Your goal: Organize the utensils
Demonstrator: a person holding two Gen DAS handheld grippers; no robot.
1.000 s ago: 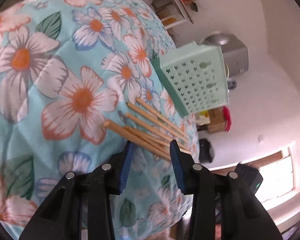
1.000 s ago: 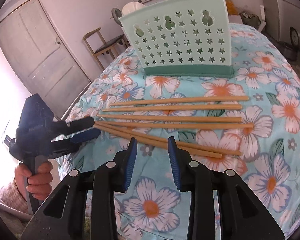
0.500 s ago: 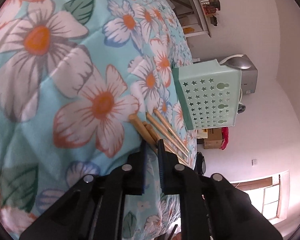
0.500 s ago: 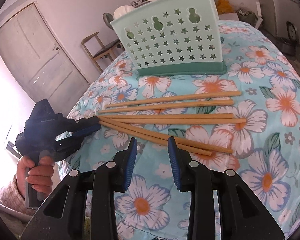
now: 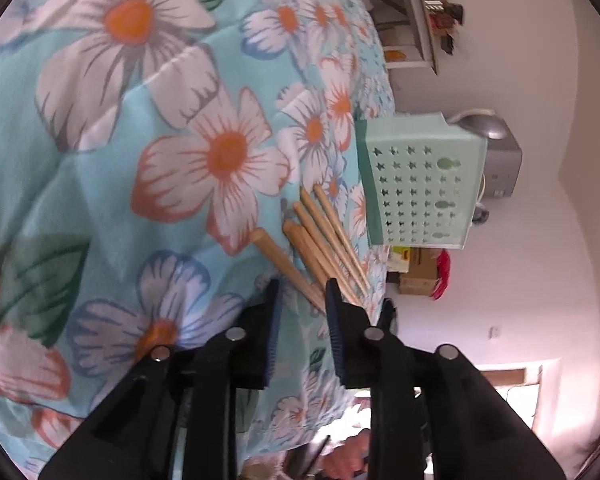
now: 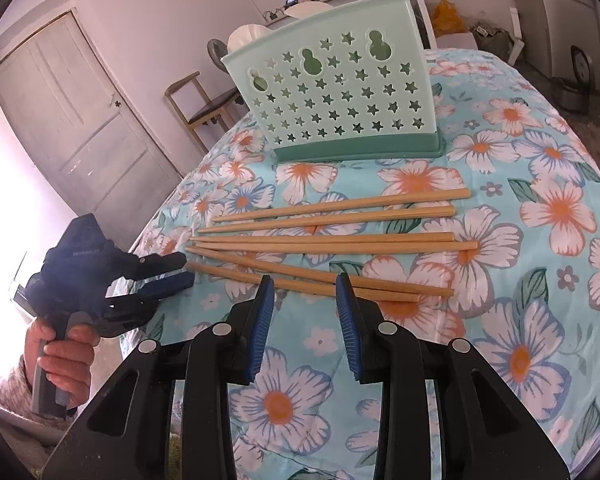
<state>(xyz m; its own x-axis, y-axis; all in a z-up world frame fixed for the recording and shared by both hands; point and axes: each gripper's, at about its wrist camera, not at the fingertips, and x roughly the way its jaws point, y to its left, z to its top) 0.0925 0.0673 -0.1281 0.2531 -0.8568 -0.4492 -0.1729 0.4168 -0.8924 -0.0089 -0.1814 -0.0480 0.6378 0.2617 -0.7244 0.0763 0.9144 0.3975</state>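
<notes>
The left gripper (image 5: 302, 294) has just been opening again — nothing pinched (so no catch). Six chopsticks (image 6: 332, 240) lie near the basket (image 6: 340, 96). The right gripper (image 6: 305, 294) hovers, fingers apart.

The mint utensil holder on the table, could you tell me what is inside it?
Through the star cutouts of the utensil holder nothing shows inside; its interior is mostly hidden. All six chopsticks lie on the floral tablecloth.

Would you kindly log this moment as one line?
left tongs: just reopened, empty, at chopsticks tips | right tongs: open, empty | six chopsticks on tablecloth | holder: upright
</notes>
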